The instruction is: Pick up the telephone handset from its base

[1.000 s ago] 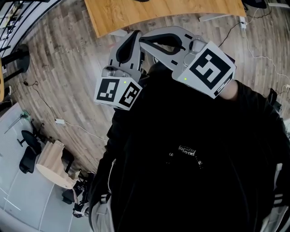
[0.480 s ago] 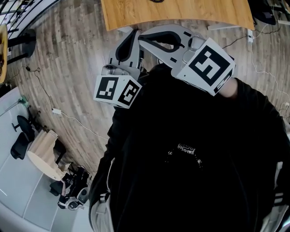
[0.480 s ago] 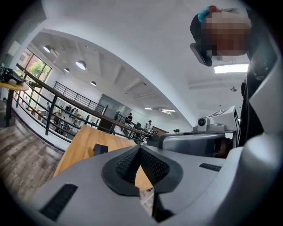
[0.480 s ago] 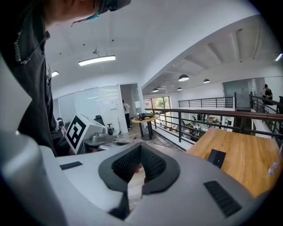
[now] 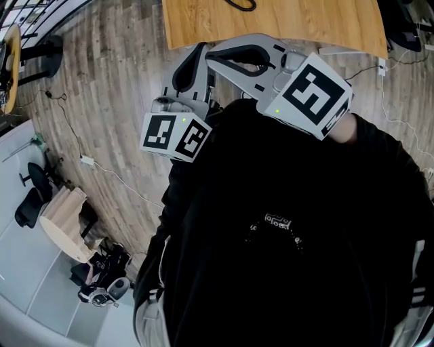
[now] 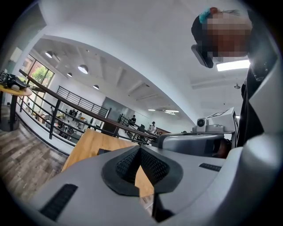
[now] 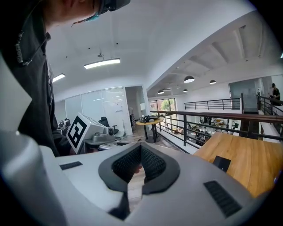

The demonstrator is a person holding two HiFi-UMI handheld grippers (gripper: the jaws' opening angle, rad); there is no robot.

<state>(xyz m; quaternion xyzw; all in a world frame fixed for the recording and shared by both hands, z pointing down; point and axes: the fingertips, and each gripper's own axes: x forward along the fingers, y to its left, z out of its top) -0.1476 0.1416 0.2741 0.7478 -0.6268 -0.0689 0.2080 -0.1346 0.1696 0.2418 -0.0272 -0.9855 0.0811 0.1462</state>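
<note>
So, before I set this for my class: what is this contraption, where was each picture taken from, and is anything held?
A person in a black top holds two hand-held grippers, each with two jaws. One picture comes from a camera on the person's head, looking down; the other two come from cameras riding on the grippers. The left gripper and the right gripper are both shut and empty, near the chest. The marker cubes belong to them. Ahead stands a wooden table with a small dark flat item on it, too small to identify.
</note>
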